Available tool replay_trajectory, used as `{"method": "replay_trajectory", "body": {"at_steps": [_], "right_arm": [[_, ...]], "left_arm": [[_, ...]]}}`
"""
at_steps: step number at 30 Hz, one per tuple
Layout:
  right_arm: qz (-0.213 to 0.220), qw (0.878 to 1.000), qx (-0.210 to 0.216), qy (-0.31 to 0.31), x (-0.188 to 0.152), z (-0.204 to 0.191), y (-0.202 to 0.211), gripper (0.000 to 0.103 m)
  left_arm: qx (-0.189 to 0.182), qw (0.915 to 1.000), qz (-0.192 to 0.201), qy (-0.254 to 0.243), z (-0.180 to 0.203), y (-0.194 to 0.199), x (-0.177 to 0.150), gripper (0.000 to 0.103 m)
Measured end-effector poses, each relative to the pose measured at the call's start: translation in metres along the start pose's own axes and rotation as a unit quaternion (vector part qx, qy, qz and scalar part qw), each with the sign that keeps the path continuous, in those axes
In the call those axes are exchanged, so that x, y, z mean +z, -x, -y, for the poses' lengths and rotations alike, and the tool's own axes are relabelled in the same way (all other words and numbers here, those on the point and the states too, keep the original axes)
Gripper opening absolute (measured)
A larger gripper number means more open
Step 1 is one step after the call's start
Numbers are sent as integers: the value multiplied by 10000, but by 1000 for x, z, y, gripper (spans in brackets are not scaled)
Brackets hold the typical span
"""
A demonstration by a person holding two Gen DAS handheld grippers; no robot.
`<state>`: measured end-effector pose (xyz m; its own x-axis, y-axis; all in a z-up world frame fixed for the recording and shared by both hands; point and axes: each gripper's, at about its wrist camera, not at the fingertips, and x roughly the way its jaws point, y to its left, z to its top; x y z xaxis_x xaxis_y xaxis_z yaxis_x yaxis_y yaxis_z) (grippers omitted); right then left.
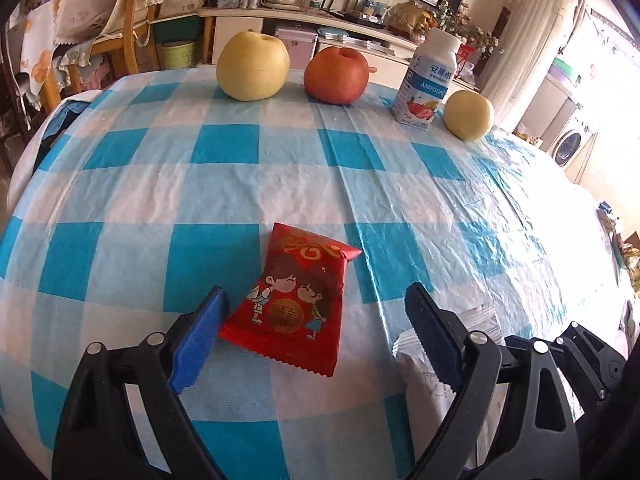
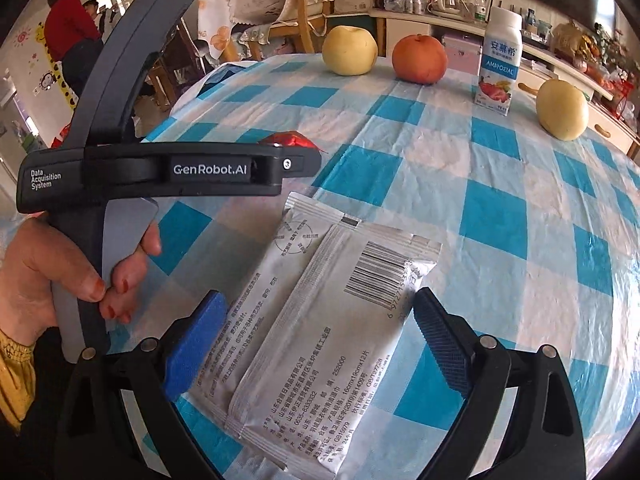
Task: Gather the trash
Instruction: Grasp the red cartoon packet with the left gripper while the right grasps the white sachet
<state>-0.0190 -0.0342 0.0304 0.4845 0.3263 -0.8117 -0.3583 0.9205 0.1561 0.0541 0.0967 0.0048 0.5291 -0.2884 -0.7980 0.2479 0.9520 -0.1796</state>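
Left claw (image 1: 316,312) wide over red packet (image 1: 294,300); right claw (image 2: 320,320) wide over silver pouch (image 2: 316,344) (red one perhaps half-hidden).

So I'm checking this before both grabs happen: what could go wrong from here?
1. The red packet lies flat on the loose plastic tablecloth; the left gripper may pinch the cloth with it.
2. The silver packet looks about as wide as the right gripper's open jaws, so it could slide or crumple.
3. The two grippers work close together and might collide.
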Motion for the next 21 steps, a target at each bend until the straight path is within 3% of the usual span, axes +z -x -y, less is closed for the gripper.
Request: {"method": "replay_trajectory", "body": {"at_steps": [10, 20, 21], "right_arm": [[-1, 9996, 130, -234, -4, 0, -2, 94], [82, 9998, -176, 14, 0, -14, -12, 95], [86, 9997, -204, 54, 1, -15, -13, 95]], "left_arm": [[569, 9979, 196, -233, -6, 3, 5, 89], [577, 9974, 243, -356, 0, -2, 5, 46], [575, 9974, 248, -356, 0, -2, 5, 46]]}}
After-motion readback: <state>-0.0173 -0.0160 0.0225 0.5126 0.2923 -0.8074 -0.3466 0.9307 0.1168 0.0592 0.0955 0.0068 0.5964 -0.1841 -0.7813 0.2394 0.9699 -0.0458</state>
